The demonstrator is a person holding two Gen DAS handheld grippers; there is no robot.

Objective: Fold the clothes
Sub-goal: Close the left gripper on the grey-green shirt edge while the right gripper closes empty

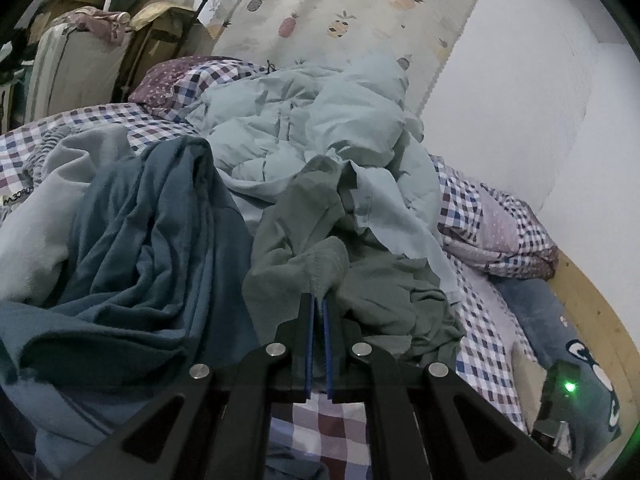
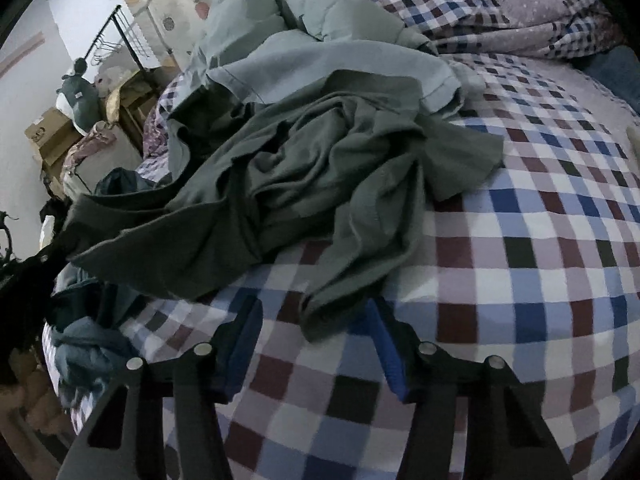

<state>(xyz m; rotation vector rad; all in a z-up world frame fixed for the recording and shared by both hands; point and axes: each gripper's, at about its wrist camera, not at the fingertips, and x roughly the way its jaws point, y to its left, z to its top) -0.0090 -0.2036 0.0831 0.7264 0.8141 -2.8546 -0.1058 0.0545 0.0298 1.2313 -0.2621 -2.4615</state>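
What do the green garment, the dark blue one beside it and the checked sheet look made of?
Green garment: thin matte knit, probably cotton jersey; it falls in soft small creases. Dark blue garment: thicker, slightly fuzzy, perhaps fleece; heavy rounded folds. Checked sheet: flat printed weave, matte, likely cotton. The left gripper pinches the green cloth.

Home bedroom: checkered bed sheet (image 2: 520, 264), rumpled duvet (image 1: 304, 120), clothes rack (image 2: 120, 36).

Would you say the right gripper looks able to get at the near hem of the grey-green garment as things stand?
Probably yes. The right gripper is open, and the hem of the grey-green garment droops between its fingers on the checked bedsheet. Nothing lies in between. The left gripper pinches another part of it.
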